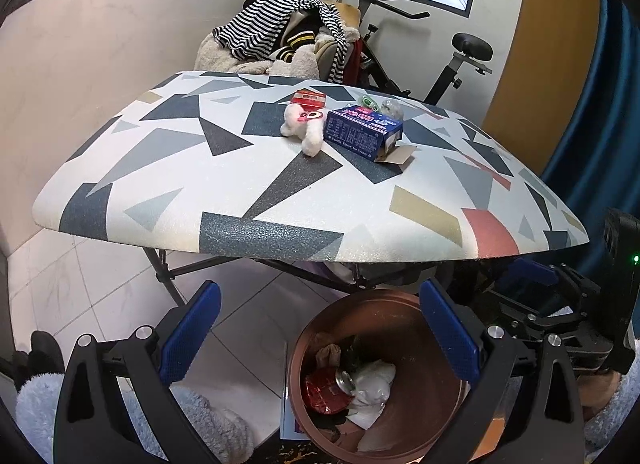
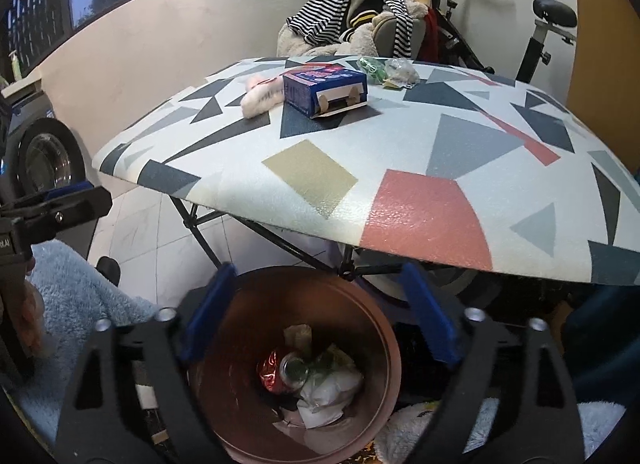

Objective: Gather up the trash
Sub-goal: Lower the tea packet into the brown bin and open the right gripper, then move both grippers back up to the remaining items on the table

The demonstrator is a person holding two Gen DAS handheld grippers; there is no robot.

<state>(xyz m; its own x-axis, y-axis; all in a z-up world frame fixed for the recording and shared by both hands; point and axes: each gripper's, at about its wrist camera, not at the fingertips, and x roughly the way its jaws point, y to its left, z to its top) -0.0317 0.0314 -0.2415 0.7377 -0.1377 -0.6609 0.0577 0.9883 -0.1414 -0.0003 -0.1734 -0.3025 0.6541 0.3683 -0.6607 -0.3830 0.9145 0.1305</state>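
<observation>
A brown bin (image 1: 432, 328) stands on the floor under the table's front edge and shows in the right wrist view (image 2: 376, 328) too. Inside lie a crushed red can (image 1: 328, 388) (image 2: 280, 372) and white crumpled paper (image 1: 372, 388) (image 2: 328, 392). My left gripper (image 1: 320, 340) is open and empty, just left of and above the bin. My right gripper (image 2: 316, 316) is open and empty above the bin. On the table lie a blue ice cream box (image 1: 364, 132) (image 2: 324, 90), a red packet (image 1: 308, 99) and clear and green wrappers (image 1: 384, 106) (image 2: 386, 70).
A patterned folding table (image 1: 240, 184) (image 2: 400, 168) fills the middle. A white plush toy (image 1: 304, 128) (image 2: 262, 98) lies beside the box. Behind are a chair heaped with clothes (image 1: 280, 40) and an exercise bike (image 1: 460, 60). A wheel (image 2: 48, 156) stands at left.
</observation>
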